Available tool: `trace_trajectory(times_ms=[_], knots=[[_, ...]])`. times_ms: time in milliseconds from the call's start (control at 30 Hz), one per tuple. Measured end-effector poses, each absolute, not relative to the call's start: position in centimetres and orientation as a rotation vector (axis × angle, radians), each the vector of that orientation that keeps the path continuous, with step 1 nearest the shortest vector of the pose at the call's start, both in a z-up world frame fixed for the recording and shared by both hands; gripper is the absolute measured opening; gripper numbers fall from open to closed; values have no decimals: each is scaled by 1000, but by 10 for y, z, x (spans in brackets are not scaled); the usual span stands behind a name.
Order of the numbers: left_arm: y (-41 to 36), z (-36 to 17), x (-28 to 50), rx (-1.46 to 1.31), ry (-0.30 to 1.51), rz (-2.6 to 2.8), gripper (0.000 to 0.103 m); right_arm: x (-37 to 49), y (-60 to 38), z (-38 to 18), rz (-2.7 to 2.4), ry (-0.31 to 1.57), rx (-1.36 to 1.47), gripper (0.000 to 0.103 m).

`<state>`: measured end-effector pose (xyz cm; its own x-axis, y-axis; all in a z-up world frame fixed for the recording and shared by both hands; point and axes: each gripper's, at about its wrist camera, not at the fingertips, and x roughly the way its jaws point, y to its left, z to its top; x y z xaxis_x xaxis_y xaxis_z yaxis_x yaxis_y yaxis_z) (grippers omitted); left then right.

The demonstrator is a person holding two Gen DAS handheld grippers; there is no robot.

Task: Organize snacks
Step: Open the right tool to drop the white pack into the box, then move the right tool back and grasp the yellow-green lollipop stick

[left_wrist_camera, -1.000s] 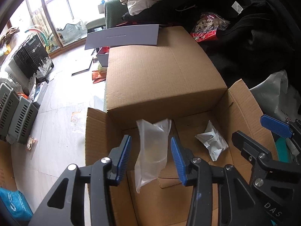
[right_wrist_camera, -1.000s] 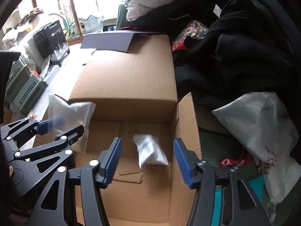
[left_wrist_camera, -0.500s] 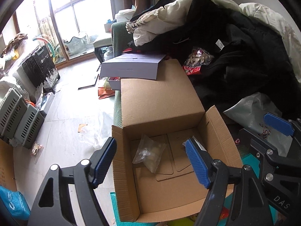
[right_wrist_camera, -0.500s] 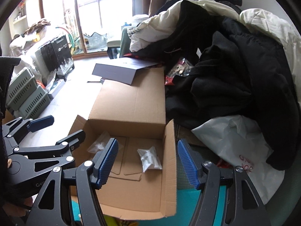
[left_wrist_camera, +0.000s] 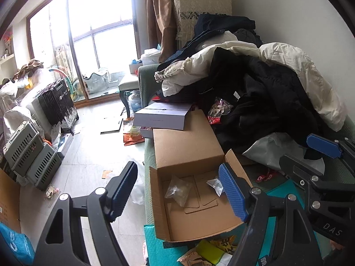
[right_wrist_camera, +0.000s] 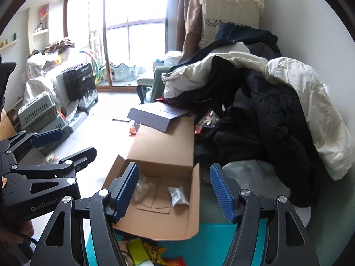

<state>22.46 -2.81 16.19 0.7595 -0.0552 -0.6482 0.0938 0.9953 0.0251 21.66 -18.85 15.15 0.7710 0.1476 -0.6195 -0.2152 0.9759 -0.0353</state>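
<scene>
Daylight enters through the large window point(left_wrist_camera: 93, 44) far ahead and left of the claws; panes blown out to white, glare spilling onto the pale floor point(left_wrist_camera: 88, 155) below. Near field dimmer. Black clothing pile point(right_wrist_camera: 266, 122) ahead-right loses detail in shadow. Strong fisheye bending: window frames curve, dark vignette rings both views. Focus fairly sharp throughout; slight softness in the cardboard box point(right_wrist_camera: 164, 146) in the right view.

Both tongs hang side by side, tilted downward. The left tongs point(left_wrist_camera: 179, 188) stand wide apart with nothing between the blue pads point(left_wrist_camera: 233, 190). The right tongs point(right_wrist_camera: 174, 190) gape too — empty, pads touching nothing, slightly narrower than the left pair.
</scene>
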Motion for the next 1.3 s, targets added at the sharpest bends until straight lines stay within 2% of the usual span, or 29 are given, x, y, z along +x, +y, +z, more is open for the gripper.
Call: trace_trajectory(times_ms=[233, 467, 1300], knots=[[-26, 170, 175, 50, 665, -122, 75, 172, -187, 162, 211, 638, -116, 68], [-29, 150, 131, 72, 668, -167, 75, 132, -189, 142, 207, 666, -132, 68], [-26, 8, 47, 58, 990, -208, 75, 28, -194, -15, 308, 940, -55, 68]])
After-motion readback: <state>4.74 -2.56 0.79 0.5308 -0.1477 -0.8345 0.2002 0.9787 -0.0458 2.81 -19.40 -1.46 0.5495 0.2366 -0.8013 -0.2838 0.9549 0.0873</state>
